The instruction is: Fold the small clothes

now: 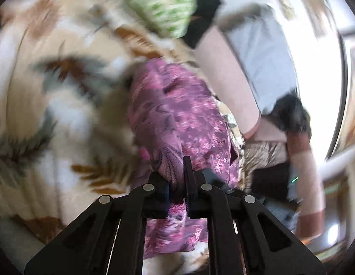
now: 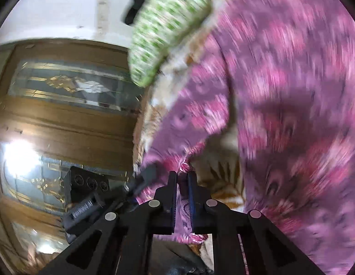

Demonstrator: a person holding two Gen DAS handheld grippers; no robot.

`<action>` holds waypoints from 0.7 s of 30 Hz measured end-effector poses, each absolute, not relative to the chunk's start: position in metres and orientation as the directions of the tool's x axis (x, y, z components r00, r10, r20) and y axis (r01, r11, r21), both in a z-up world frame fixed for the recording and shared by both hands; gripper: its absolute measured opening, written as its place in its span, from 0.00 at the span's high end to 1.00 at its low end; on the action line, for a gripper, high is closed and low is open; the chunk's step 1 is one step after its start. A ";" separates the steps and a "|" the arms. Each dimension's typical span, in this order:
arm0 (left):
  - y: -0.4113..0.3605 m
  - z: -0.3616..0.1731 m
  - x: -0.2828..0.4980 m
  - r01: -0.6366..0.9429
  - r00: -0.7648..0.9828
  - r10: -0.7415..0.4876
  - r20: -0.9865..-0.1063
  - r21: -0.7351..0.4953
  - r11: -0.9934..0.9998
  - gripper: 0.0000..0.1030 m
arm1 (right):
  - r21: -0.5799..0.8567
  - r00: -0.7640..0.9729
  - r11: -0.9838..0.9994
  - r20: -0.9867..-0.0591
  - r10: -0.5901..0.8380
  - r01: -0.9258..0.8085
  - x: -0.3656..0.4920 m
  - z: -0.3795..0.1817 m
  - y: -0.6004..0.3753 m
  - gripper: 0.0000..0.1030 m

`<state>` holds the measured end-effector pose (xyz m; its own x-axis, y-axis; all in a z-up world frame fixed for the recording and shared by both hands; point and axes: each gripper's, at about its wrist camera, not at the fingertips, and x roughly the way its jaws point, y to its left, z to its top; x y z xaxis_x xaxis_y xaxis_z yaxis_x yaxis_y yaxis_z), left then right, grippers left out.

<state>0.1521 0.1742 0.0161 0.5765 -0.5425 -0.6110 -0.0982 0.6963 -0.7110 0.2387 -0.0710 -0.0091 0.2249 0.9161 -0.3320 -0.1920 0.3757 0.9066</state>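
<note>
Pink-purple floral garment (image 1: 177,114): bunched on the leaf-print blanket (image 1: 51,91), stretching toward 12 o'clock
Left gripper (image 1: 177,181): pinched tight on its fabric
Right gripper (image 2: 182,183): clamped on another edge, cloth spreading toward 2 o'clock
Green-white pillow (image 2: 163,29): 12 o'clock

No writing can be read in either view — the pictures are motion-blurred, and no label, brand, number or sign shows on the fabrics, the wall frames or the door

Each wrist camera looks forward along its own black fingers, tilted down and very close to the pink-and-purple patterned garment (image 1: 177,114). Both views share that garment, the cream leaf-print blanket (image 1: 63,91) and a green-and-white patterned cushion (image 2: 166,29).
</note>
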 end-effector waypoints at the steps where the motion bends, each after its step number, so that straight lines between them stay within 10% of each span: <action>1: 0.161 0.029 0.151 -0.058 0.587 -0.534 -0.608 -0.690 0.721 0.92 | 0.902 0.241 0.370 -0.317 0.917 -0.223 0.238 0.007 -0.084 0.92; 9: 0.036 0.061 0.178 0.167 0.474 -0.633 -0.612 -0.643 0.748 0.91 | 0.761 0.439 0.566 -0.411 0.799 -0.318 0.215 0.075 -0.195 0.92; 14: -0.045 -0.031 0.181 0.244 0.235 -0.593 -0.770 -0.544 0.803 0.87 | 0.730 0.492 0.661 -0.516 0.701 -0.176 0.207 0.013 -0.249 0.92; 17: -0.073 -0.078 0.179 0.327 0.117 -0.428 -0.896 -0.372 0.869 0.87 | 0.602 0.435 0.797 -0.730 0.527 0.043 0.212 -0.050 -0.270 0.92; 21: -0.068 -0.073 0.185 0.344 0.131 -0.486 -0.864 -0.421 0.840 0.85 | 0.563 0.408 0.823 -0.771 0.489 0.077 0.222 -0.050 -0.278 0.92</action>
